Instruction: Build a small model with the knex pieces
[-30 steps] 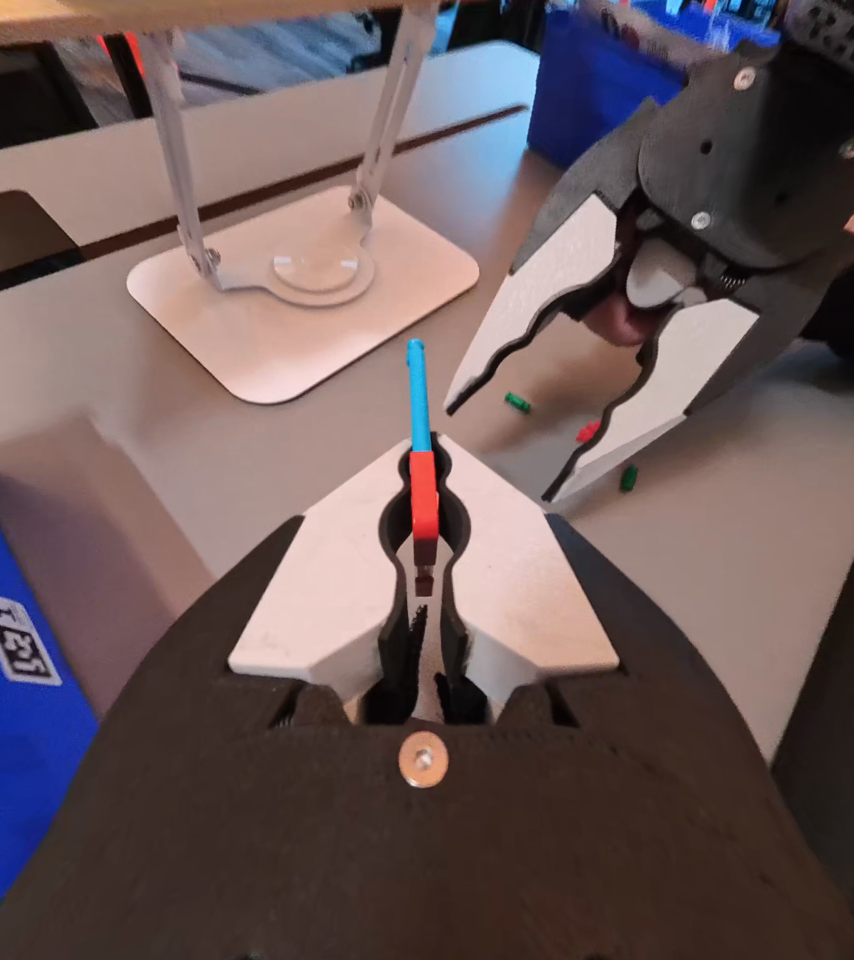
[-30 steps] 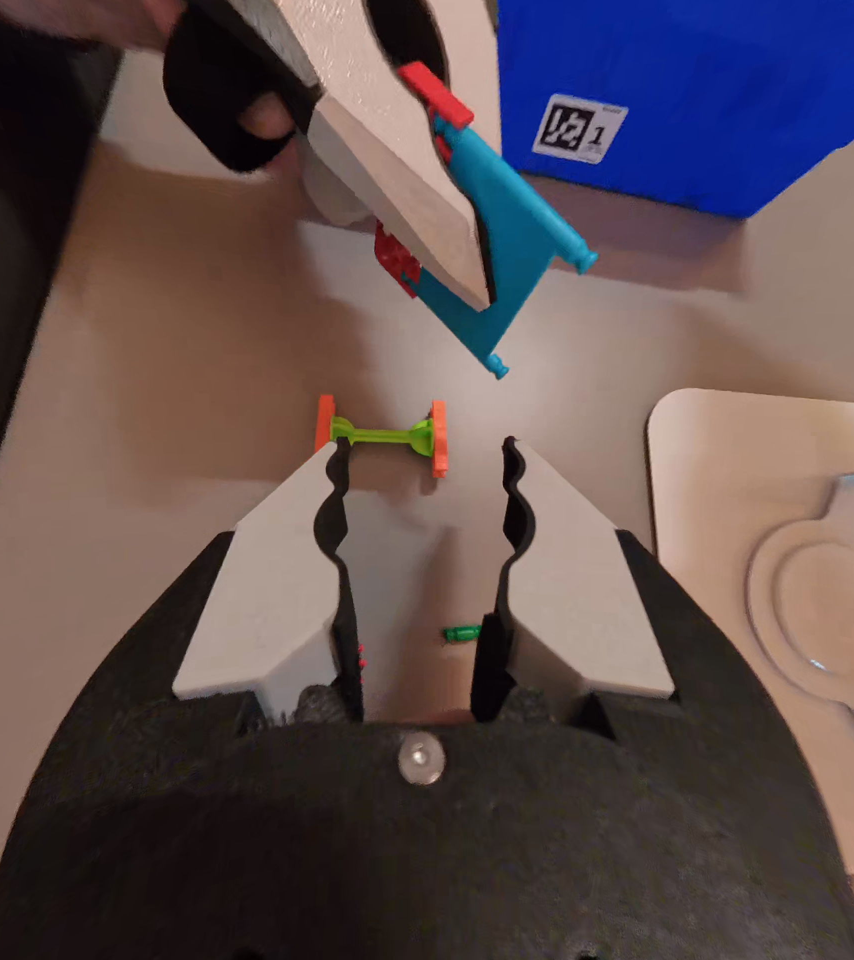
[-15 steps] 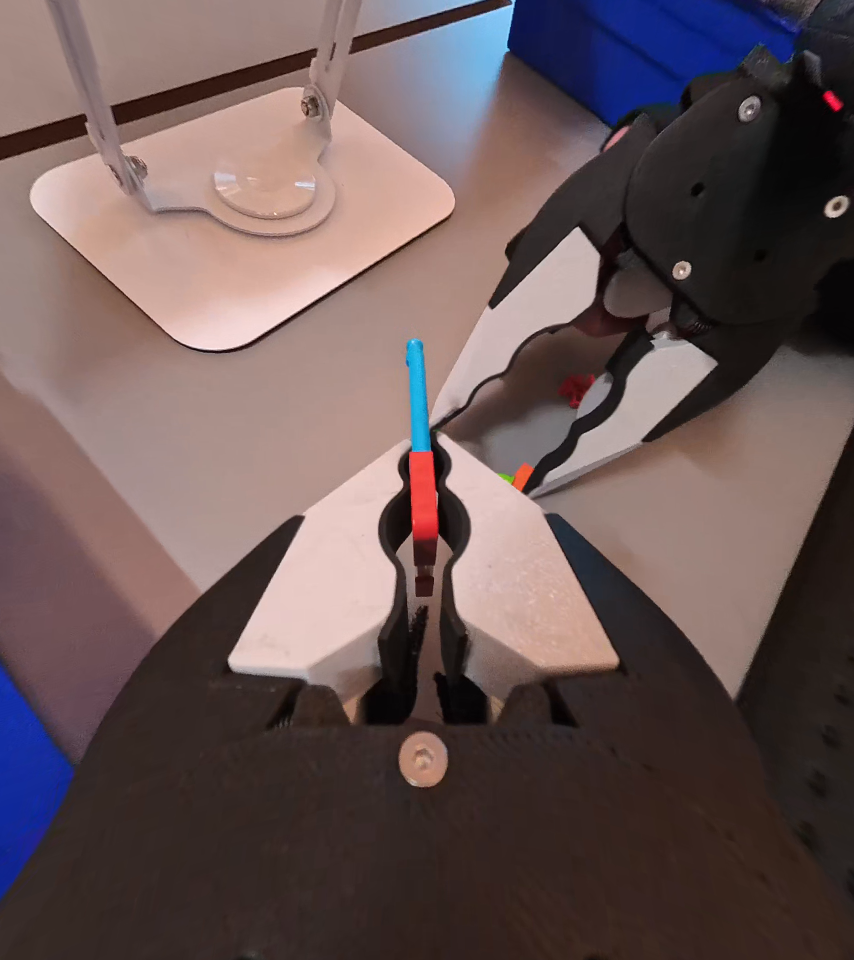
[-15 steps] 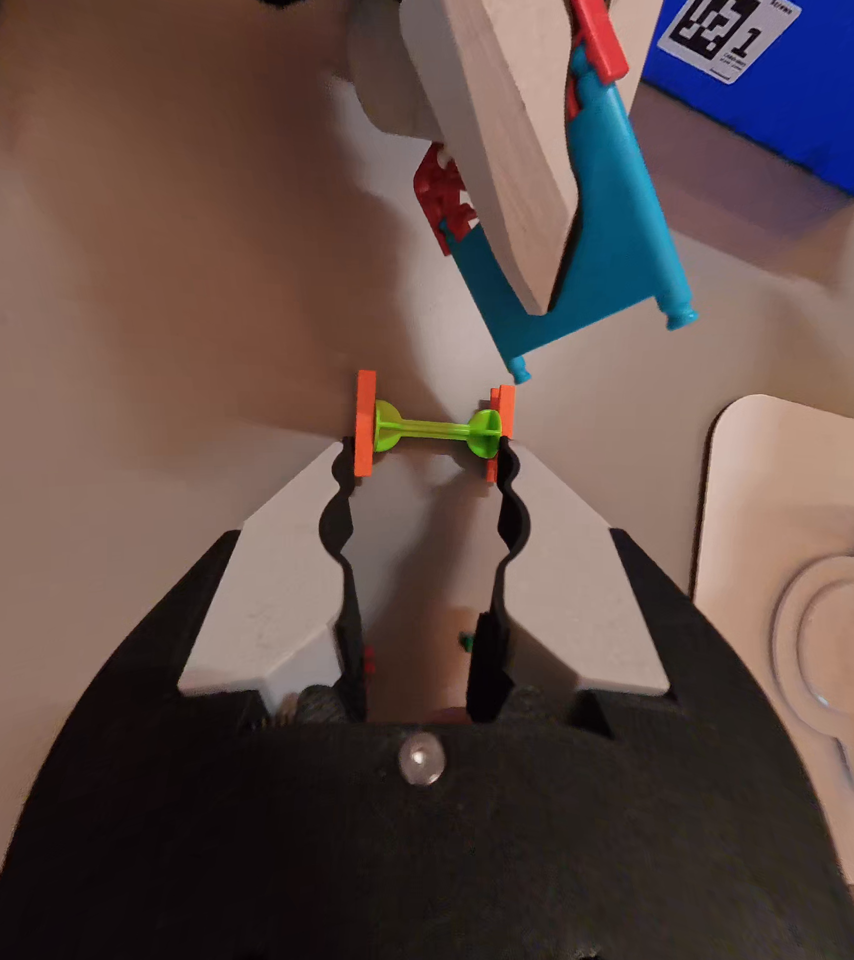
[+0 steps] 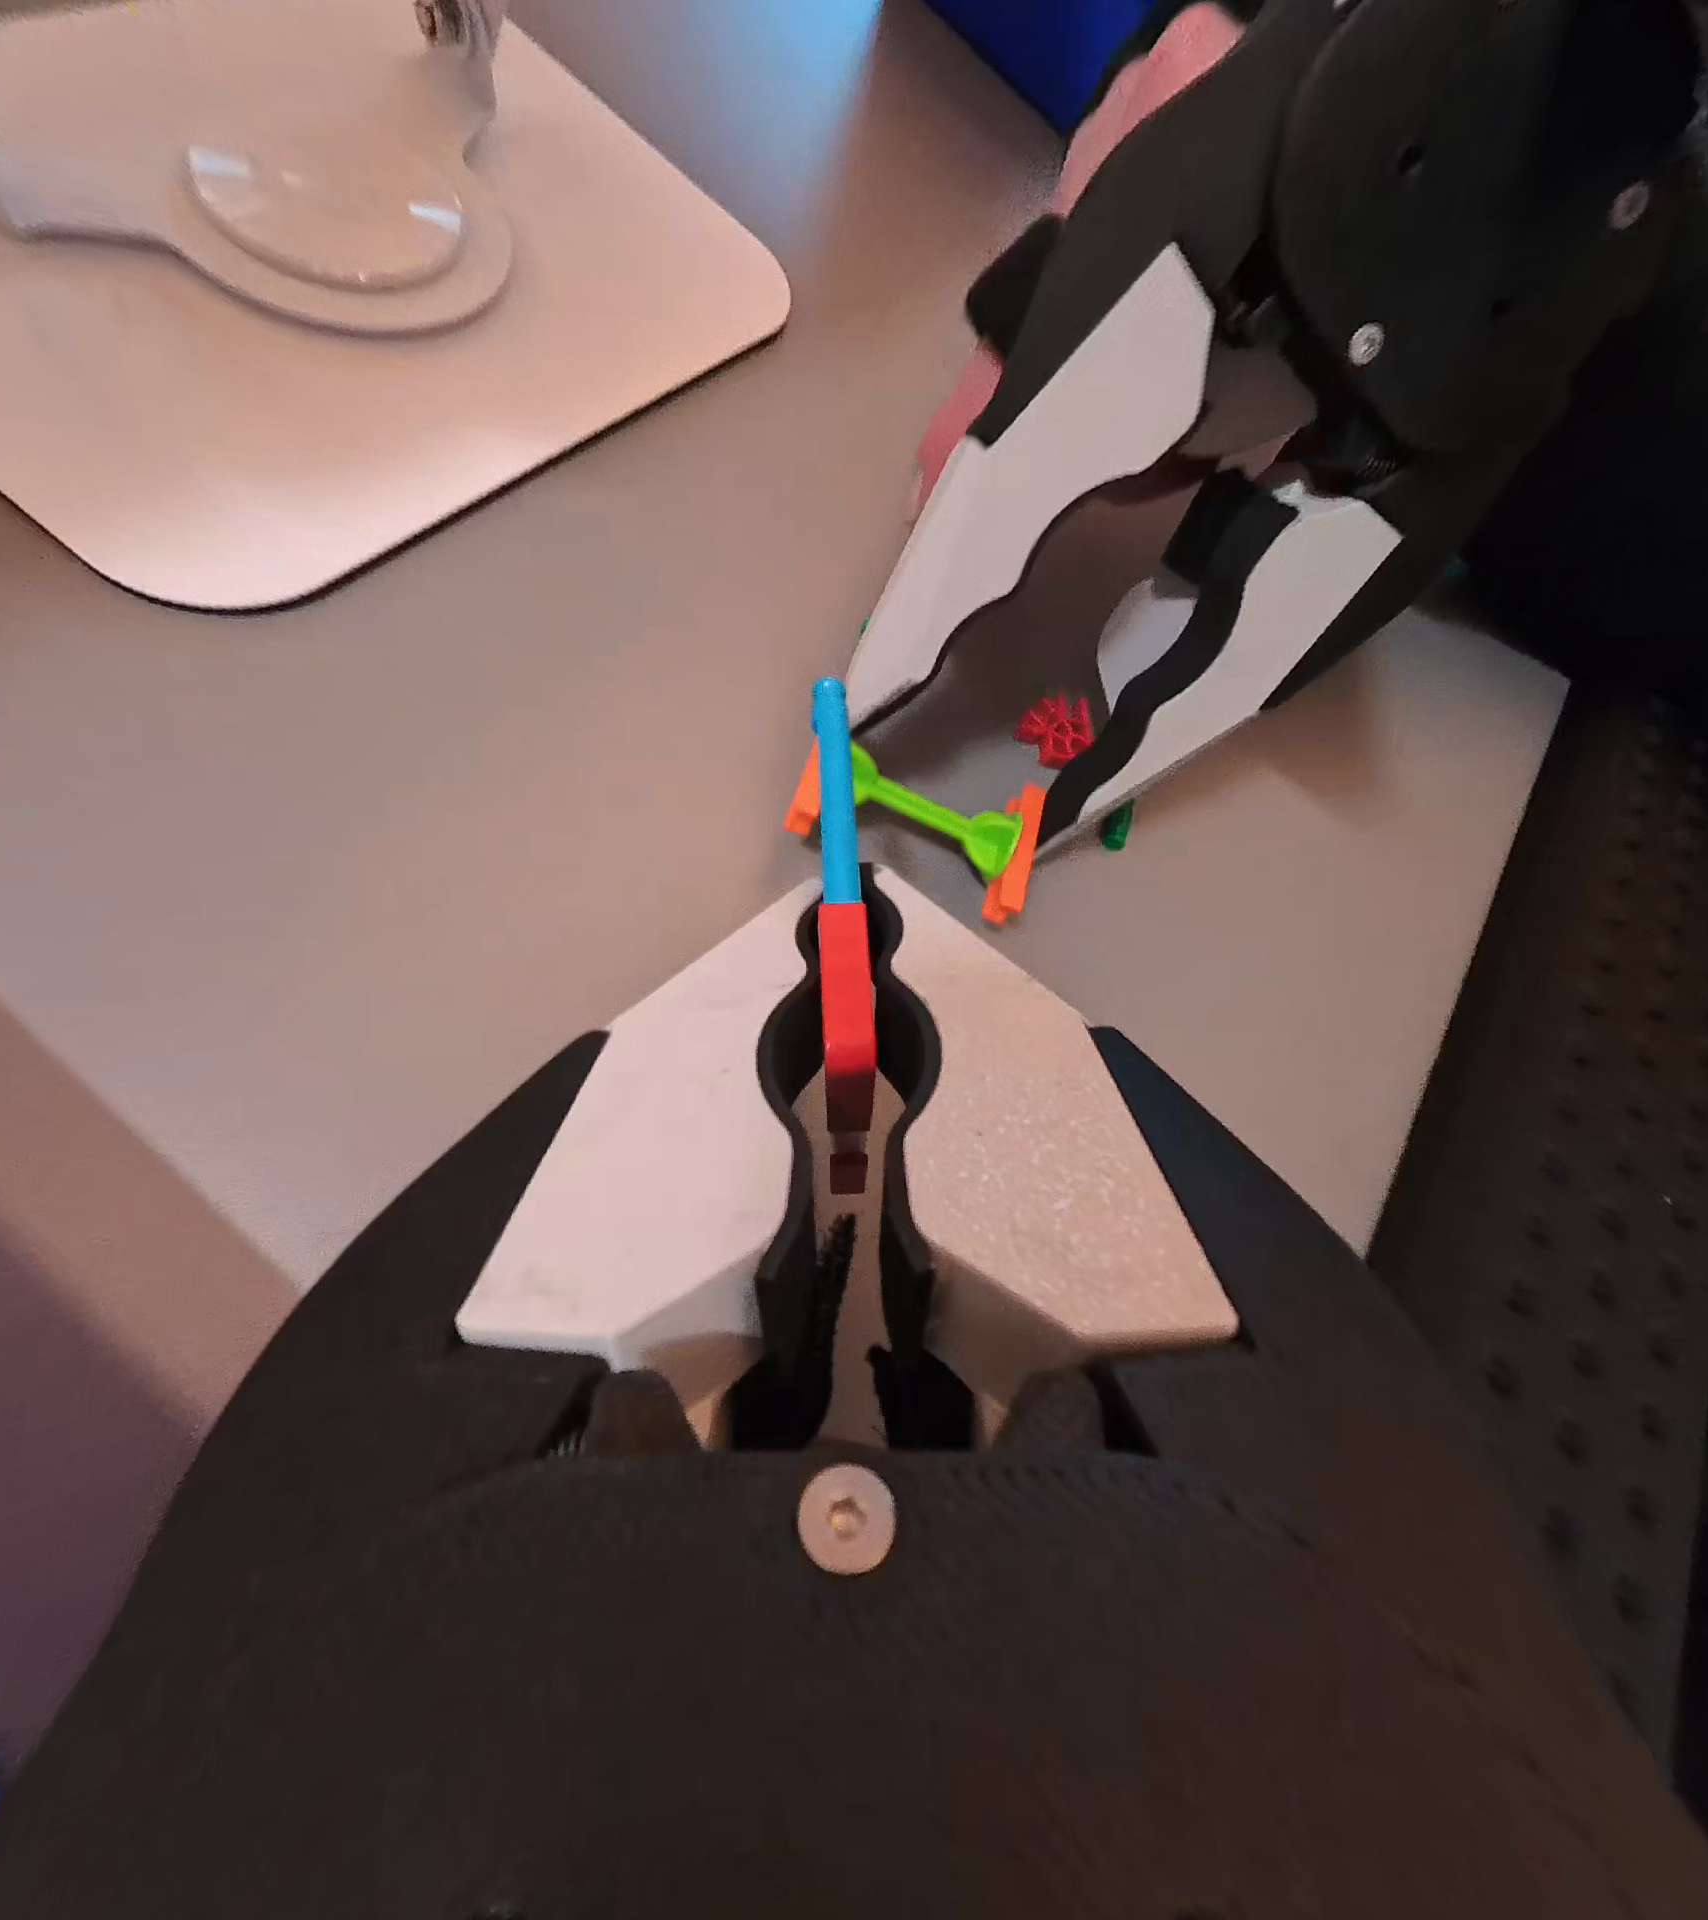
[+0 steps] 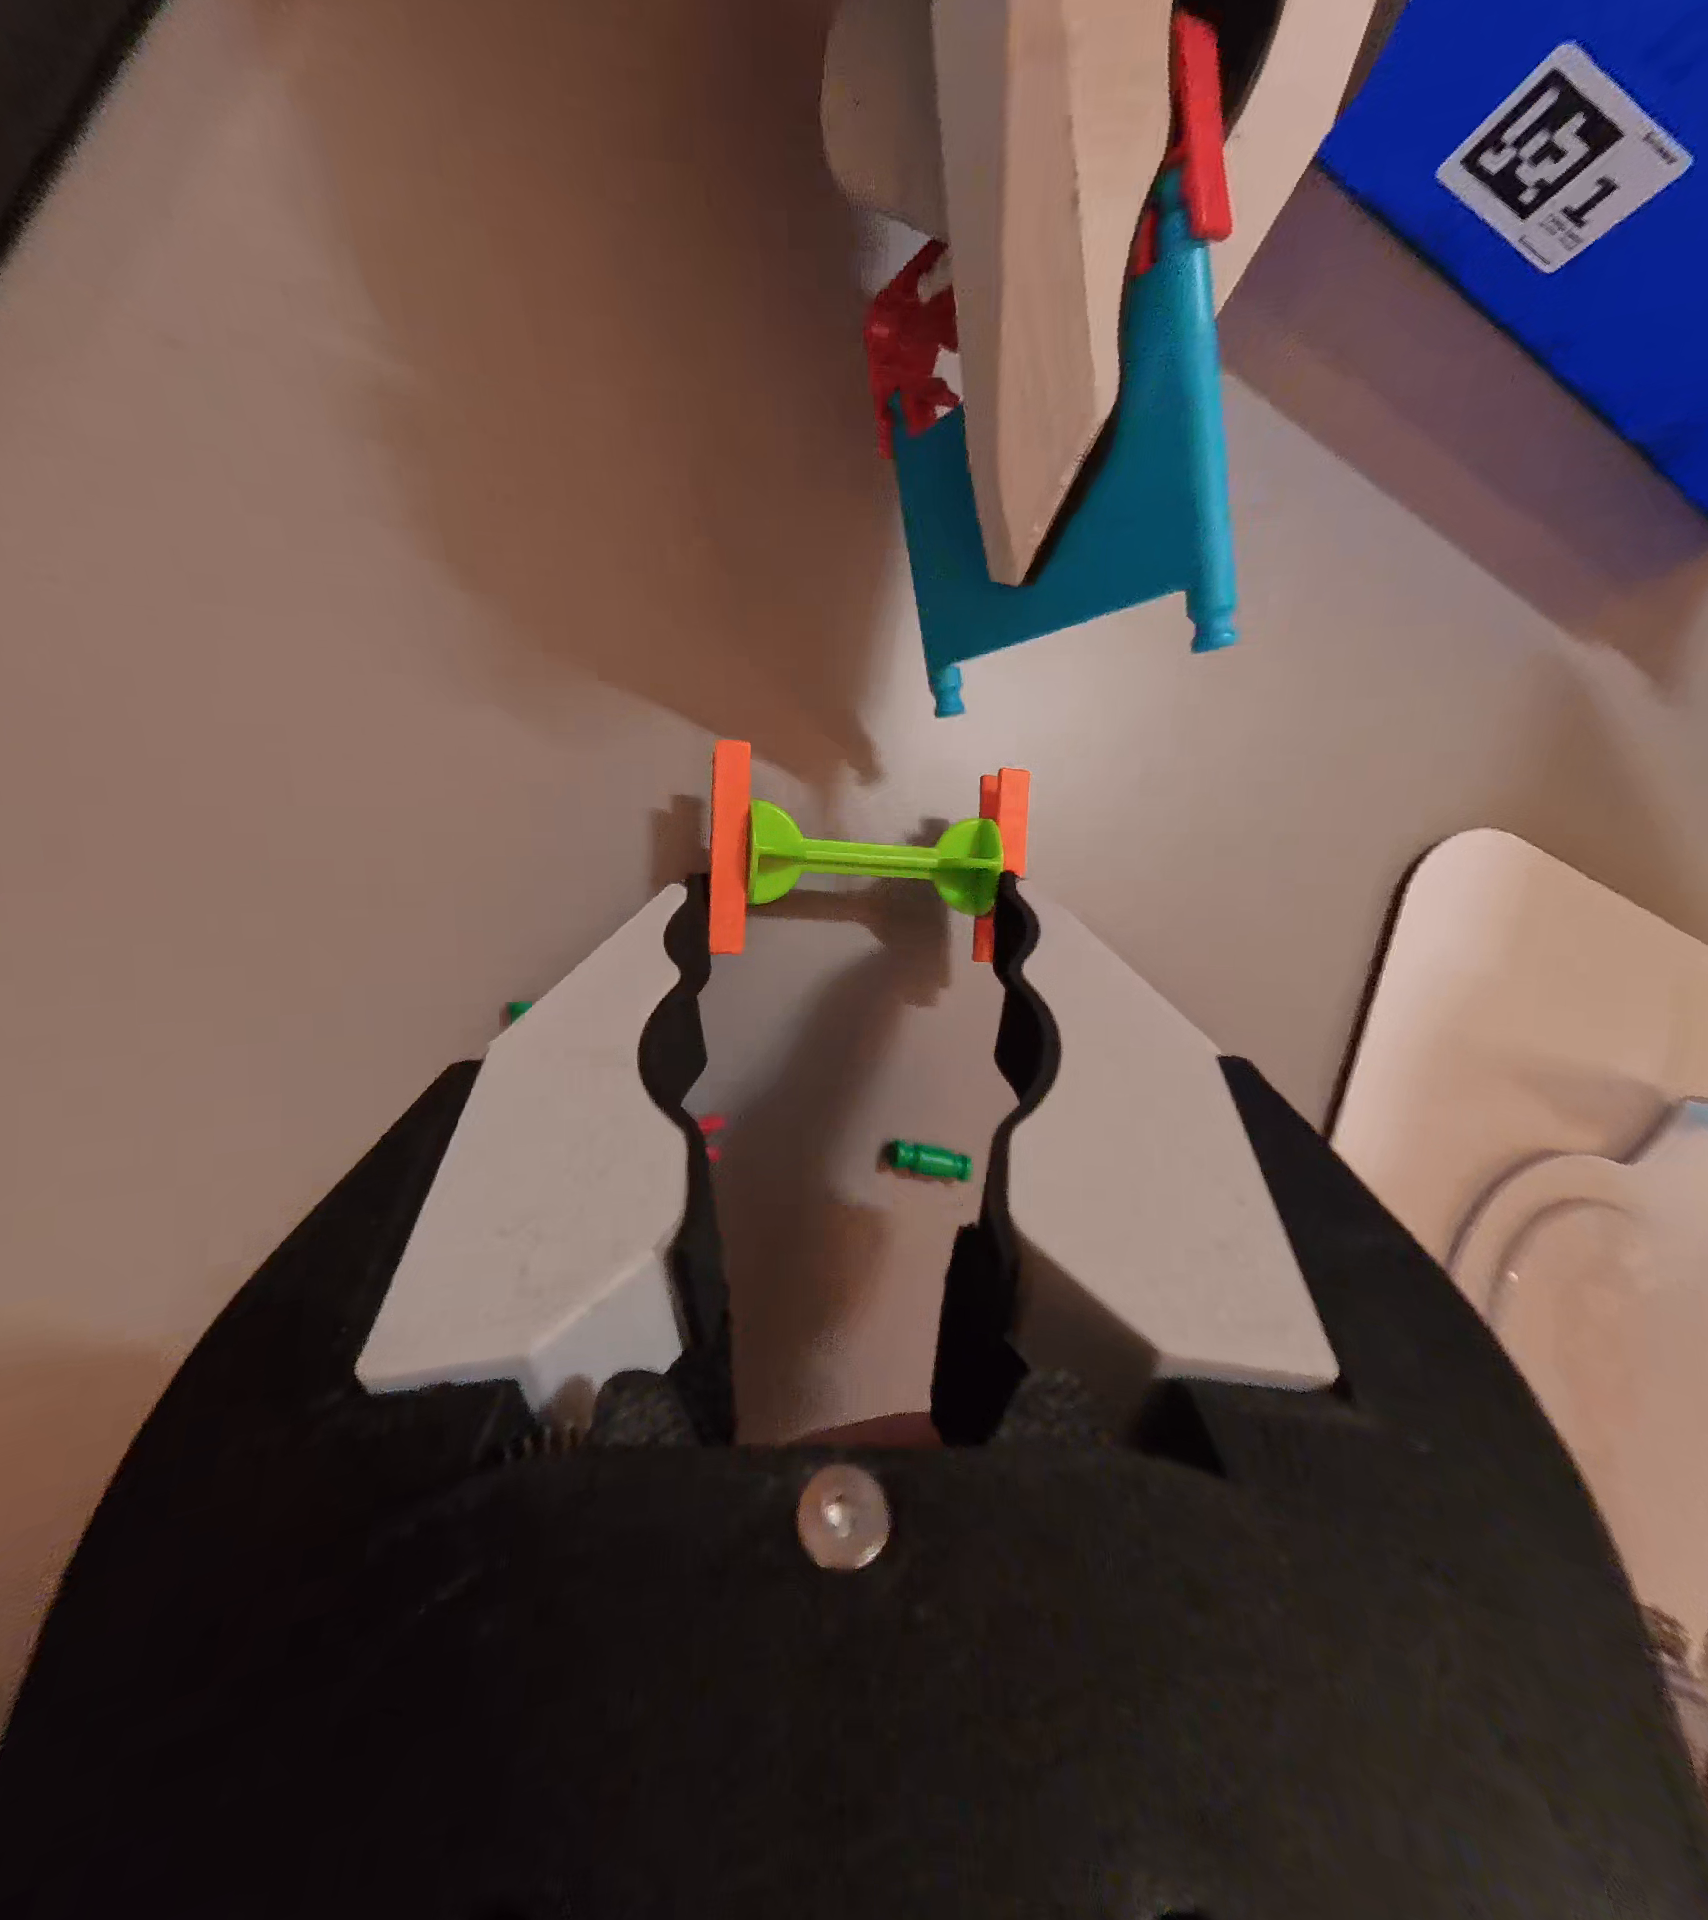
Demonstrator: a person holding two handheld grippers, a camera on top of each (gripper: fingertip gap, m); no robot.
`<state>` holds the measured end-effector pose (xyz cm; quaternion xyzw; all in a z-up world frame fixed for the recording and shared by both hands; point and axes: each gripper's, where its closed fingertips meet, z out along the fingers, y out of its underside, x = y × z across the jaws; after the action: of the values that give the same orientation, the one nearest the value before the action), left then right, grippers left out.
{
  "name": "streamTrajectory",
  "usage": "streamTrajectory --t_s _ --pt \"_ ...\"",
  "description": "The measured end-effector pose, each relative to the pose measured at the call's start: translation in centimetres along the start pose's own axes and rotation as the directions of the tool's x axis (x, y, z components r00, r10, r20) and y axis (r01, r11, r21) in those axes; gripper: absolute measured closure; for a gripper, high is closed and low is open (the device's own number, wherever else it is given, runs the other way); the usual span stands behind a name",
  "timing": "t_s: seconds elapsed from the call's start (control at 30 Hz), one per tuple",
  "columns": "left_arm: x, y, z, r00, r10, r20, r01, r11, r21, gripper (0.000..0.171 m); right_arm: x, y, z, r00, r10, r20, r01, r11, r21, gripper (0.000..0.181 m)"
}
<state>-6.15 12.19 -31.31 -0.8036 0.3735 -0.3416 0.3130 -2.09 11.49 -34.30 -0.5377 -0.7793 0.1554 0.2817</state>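
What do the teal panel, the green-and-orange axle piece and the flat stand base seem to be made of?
Teal panel: moulded plastic, probably; uniform saturated colour, slight sheen, rounded pegs at its corners.
Green-and-orange axle piece: likewise plastic; bright flat colours, thin ribbed rod.
Flat stand base: smooth pale sheet with a dark edge line; coated metal or laminate, cannot tell which.

**A plain desk, a stand base and blue boxes at the edges**

The desk [image 5: 414,831] has a smooth, matte beige-grey top under soft, warm light, and shadows lie broad and blurred across it. A pale flat stand base [image 5: 330,364] with rounded corners and a thin dark rim rests toward the desk's far left corner in the left wrist view; a raised, rounded metal foot is fixed on it. A blue box [image 6: 1608,312] bearing a white sticker with a black code stands on the desk's far side. Along the desk's right edge lies a black perforated surface [image 5: 1608,1039].
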Motion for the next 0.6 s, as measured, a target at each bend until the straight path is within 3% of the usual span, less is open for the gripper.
streamTrajectory --t_s 0.3,0.47,0.53,0.6 --pt "-0.5 1.7 1.5 0.998 -0.058 -0.023 0.056 0.995 -0.083 0.171 1.5 0.7 0.0 0.988 -0.103 -0.118 0.097 0.994 -0.055 0.128" --pt "-1.3 2.0 1.7 0.999 -0.04 0.026 0.042 0.994 -0.096 0.164 1.7 0.7 0.2 0.982 -0.13 -0.14 0.122 0.99 -0.065 0.128" --pt "-2.6 2.1 1.4 0.993 -0.001 0.117 0.014 0.995 -0.103 0.149 1.8 0.7 0.1 0.982 -0.127 -0.143 0.12 0.991 -0.06 0.128" --pt "-2.8 2.0 0.9 0.989 0.016 0.146 -0.002 0.995 -0.095 0.155 1.7 0.6 0.0 0.982 -0.126 -0.141 0.12 0.991 -0.053 0.128"
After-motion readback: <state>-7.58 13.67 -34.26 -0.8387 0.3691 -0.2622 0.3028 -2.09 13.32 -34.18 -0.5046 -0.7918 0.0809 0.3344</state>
